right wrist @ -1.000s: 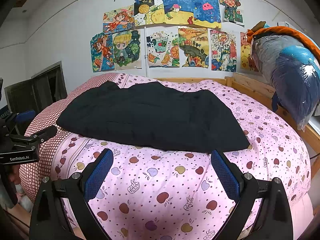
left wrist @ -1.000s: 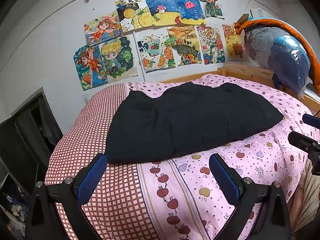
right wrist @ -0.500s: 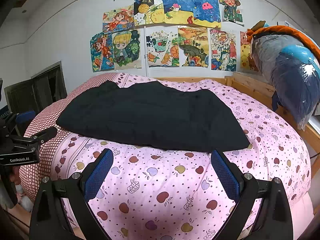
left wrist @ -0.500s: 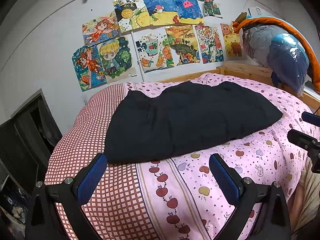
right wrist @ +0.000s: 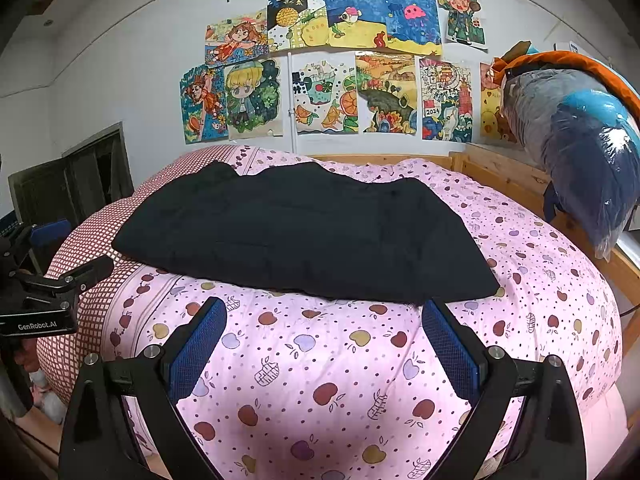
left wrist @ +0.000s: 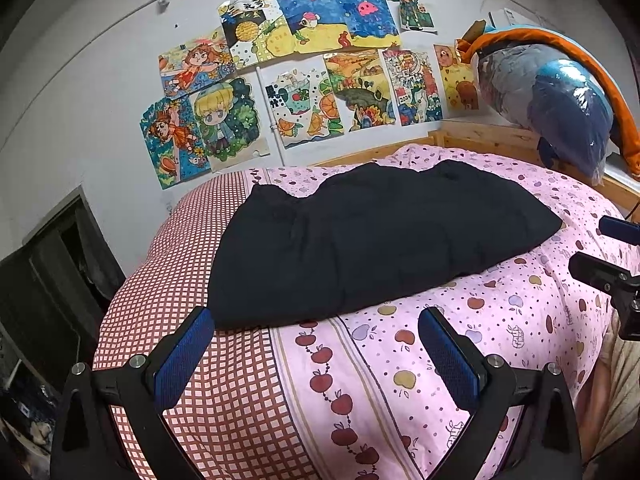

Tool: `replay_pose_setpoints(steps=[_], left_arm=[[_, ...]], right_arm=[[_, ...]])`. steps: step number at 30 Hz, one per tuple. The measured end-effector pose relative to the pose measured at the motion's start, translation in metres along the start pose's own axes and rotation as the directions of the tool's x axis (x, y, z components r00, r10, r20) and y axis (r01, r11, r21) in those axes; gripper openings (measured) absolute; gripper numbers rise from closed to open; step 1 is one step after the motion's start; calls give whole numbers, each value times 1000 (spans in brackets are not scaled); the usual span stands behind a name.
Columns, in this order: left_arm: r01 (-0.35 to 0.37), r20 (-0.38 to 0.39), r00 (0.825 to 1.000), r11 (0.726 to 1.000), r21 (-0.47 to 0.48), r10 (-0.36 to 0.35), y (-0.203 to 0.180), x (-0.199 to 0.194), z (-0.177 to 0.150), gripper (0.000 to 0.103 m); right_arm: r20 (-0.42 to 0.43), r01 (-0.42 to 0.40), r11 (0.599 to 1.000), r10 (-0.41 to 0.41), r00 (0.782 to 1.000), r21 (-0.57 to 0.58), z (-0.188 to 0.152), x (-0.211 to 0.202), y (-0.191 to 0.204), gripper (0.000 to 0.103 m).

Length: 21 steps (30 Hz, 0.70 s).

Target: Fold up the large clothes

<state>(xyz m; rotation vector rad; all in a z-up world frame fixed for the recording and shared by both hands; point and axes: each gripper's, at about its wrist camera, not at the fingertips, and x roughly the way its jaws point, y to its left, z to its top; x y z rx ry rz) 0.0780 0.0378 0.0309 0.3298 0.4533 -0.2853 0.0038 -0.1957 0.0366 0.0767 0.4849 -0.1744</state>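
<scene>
A large black garment (left wrist: 372, 248) lies folded and flat on a pink fruit-print quilt (left wrist: 460, 344); it also shows in the right wrist view (right wrist: 304, 236). My left gripper (left wrist: 316, 344) is open and empty, hovering over the quilt just short of the garment's near left edge. My right gripper (right wrist: 324, 336) is open and empty, just short of the garment's near right corner. The right gripper also shows at the right edge of the left wrist view (left wrist: 608, 272), and the left gripper at the left edge of the right wrist view (right wrist: 52, 284).
The quilt's left part is red check (left wrist: 168, 280). A wooden bed frame (right wrist: 500, 172) runs along the back and right. A plastic-wrapped blue and grey bundle (right wrist: 580, 152) rests on the frame at right. Drawings cover the wall (right wrist: 328, 64). A dark cabinet (left wrist: 48, 272) stands at left.
Both grippers have edged slightly closer to the garment; they stay open. The garment has not moved.
</scene>
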Motion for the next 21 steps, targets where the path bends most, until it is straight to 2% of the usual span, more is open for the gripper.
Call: replay_pose_setpoints(steps=[21], left_arm=[[-1,-4,1000,1000,0,1,5,1,-1,103]], right_arm=[[-1,1,1000,-1,1000,1,0,0,2,96]])
